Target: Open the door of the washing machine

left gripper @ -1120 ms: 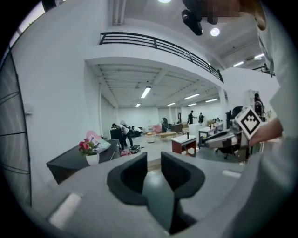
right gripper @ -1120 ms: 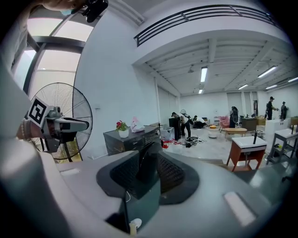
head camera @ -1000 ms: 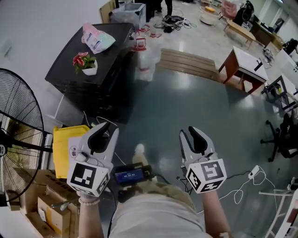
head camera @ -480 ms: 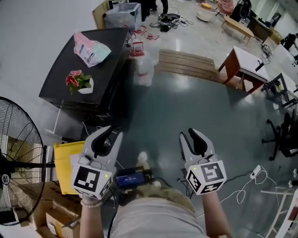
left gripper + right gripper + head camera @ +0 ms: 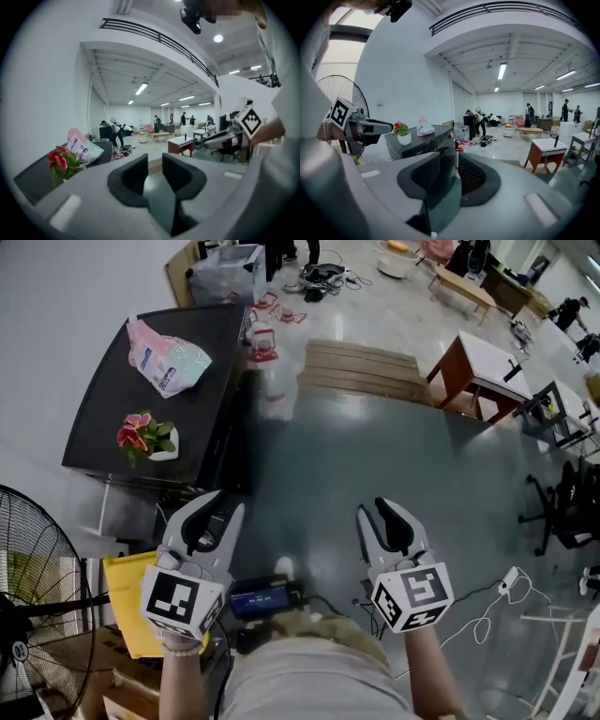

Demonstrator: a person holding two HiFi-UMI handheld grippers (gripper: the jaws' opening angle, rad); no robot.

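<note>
The black washing machine [image 5: 187,362] stands at the upper left of the head view, with a potted red flower [image 5: 141,437] and a pink-and-white bag [image 5: 167,357] on its top. Its front faces right and lies in shadow, so I cannot make out the door. My left gripper [image 5: 217,507] and right gripper [image 5: 373,509] are held side by side over the grey floor, short of the machine, both open with nothing between the jaws. The right gripper view shows the machine's control panel [image 5: 436,139] ahead on the left, past the open right gripper [image 5: 456,161]. The left gripper [image 5: 154,164] points past the flower [image 5: 58,161].
A standing fan [image 5: 37,587], a yellow box [image 5: 127,587] and cardboard boxes crowd the lower left. A wooden pallet [image 5: 361,367] lies beyond the machine, and a white table with red legs [image 5: 483,362] stands at the right. Cables [image 5: 487,610] trail on the floor.
The washing machine and the fan have slid down and left in the head view as I walk forward. Both grippers keep their place in front of me, jaws unchanged.
</note>
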